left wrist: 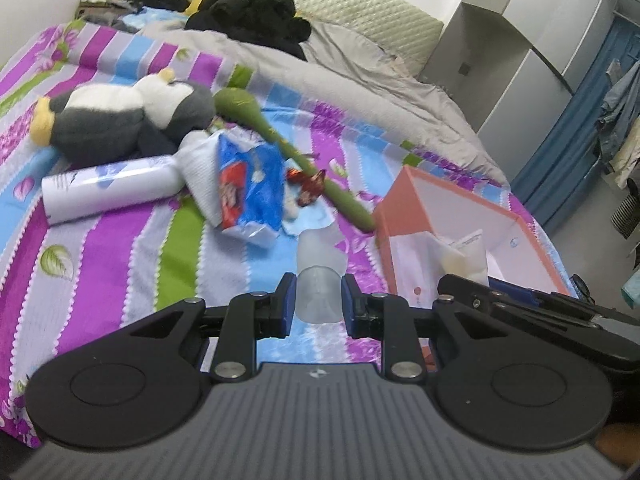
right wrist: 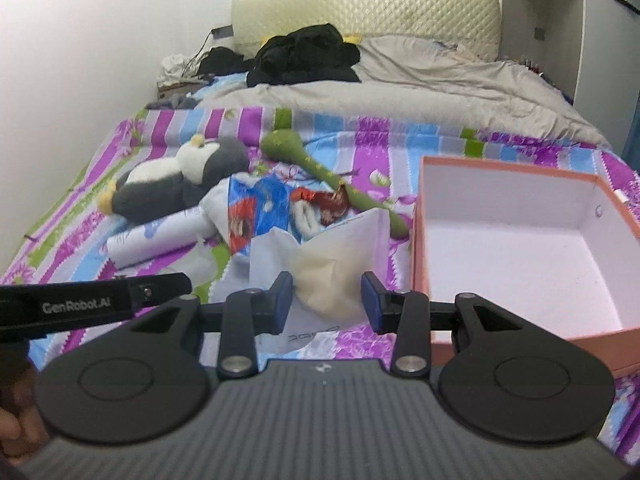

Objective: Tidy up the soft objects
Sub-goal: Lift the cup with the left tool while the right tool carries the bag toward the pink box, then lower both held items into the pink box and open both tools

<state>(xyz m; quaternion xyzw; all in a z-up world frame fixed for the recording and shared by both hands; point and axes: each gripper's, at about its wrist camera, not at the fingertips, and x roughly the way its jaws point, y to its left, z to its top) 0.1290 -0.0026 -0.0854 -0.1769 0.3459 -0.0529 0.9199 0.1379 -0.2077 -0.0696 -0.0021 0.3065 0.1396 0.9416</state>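
My left gripper (left wrist: 318, 300) is shut on a frosted, translucent soft tube (left wrist: 319, 280), held above the striped bedspread (left wrist: 120, 260). My right gripper (right wrist: 326, 300) is shut on a white pouch (right wrist: 324, 276) with a cream-coloured filling. In the left wrist view that pouch (left wrist: 460, 254) hangs over the near corner of an open pink box (left wrist: 400, 208) with a white inside. In the right wrist view the pink box (right wrist: 520, 240) lies to the right of the pouch and shows nothing inside it.
On the bed lie a grey-and-white penguin plush (left wrist: 120, 116), a long green plush toy (left wrist: 280, 136), a blue snack packet (left wrist: 248, 184), a white roll (left wrist: 108, 188) and a red sweet wrapper (left wrist: 308, 188). Black clothes (left wrist: 248, 16) and a grey duvet (left wrist: 360, 68) sit by the headboard.
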